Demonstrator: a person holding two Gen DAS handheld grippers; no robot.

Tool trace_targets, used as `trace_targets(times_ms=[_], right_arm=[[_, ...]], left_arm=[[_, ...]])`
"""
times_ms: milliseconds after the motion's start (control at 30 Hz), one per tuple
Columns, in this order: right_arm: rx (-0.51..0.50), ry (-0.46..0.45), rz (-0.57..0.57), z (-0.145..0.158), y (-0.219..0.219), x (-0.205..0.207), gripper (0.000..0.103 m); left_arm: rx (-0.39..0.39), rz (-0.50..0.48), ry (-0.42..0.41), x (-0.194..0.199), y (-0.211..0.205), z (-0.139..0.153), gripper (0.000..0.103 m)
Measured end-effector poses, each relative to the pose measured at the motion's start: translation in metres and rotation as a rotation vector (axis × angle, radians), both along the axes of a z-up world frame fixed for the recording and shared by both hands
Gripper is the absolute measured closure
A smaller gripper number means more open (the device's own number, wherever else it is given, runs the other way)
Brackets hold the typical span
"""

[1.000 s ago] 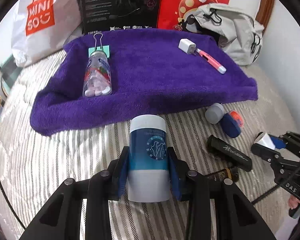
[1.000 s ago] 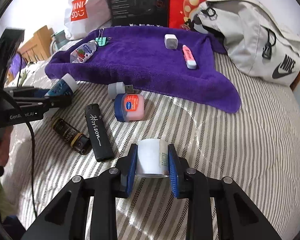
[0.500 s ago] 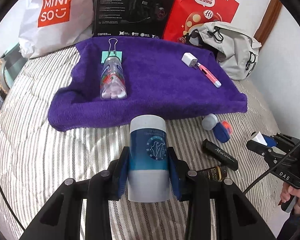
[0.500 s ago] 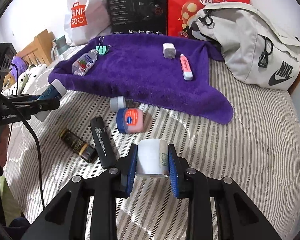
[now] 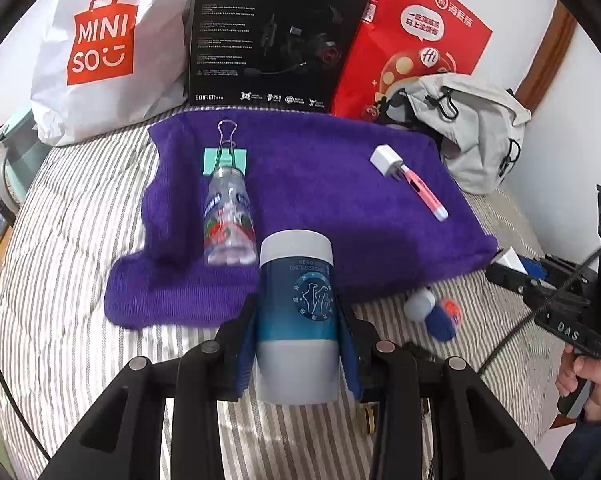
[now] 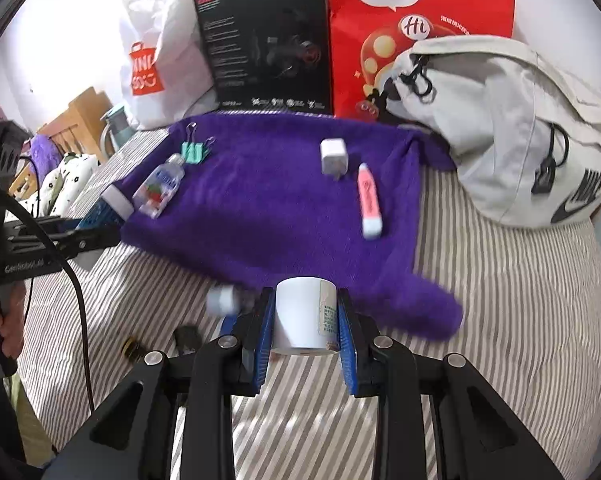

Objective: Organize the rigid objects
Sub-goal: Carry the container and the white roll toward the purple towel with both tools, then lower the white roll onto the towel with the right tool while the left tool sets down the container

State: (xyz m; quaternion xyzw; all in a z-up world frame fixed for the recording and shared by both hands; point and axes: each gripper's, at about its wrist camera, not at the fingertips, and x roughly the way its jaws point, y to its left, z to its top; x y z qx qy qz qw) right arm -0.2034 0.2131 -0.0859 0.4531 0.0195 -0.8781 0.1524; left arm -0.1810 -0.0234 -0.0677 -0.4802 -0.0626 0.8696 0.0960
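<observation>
Two containers are gripped, one in each tool: the left gripper (image 5: 296, 344) has its blue pads closed against the sides of a blue-and-white bottle (image 5: 296, 316), which stands upright between them with its white cap up; the right gripper (image 6: 304, 328) is clamped likewise on a white jar (image 6: 302, 318), whose printed label faces the right-hand pad. Just ahead of the left jaws, beyond the bottle's cap, lies a purple towel (image 5: 320, 184) spread on a striped bedsheet (image 5: 72, 240); ahead and slightly left of those jaws a clear candy bottle (image 5: 230, 220) lies on the towel, its neck touching a teal binder clip (image 5: 225, 156); ahead and to the right sit a white charger plug (image 5: 384, 159) and a pink highlighter (image 5: 424, 194), close together. Right of the left jaws, off the towel, a small blue-and-orange tin (image 5: 444, 316) rests on the sheet beside a pale grey cap (image 5: 418, 304). Farther ahead a white shopping bag (image 5: 100, 44), a black box (image 5: 272, 32), a red paper bag (image 5: 412, 44) and a grey backpack (image 6: 500, 128) line the far edge; a hand (image 5: 588, 380) grips the right tool's handle.
</observation>
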Motion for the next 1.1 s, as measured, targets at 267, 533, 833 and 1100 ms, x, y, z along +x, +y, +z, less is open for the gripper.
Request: trace_targets(times_ms=[267,533,833,1100], right_arm=[[0.043,-0.039,0.000,-0.015,0.006,-0.057,0.074],[0.105,-0.094,0.032,-0.047,-0.002,-0.077,0.074],[0.132,-0.083,0.072,-0.051,-0.008,-0.076,0.073],[0.146,-0.128,0.093,-0.046,-0.008,-0.080,0.072]], left_arm=[[0.012,0.000,-0.010,-0.023,-0.001,-0.005,0.069],[0.019,0.002,-0.028,-0.038,-0.002,-0.013,0.069],[0.011,0.003,-0.030,-0.050,0.000,-0.013,0.069],[0.010,-0.005,-0.037,-0.058,0.004,-0.014,0.069]])
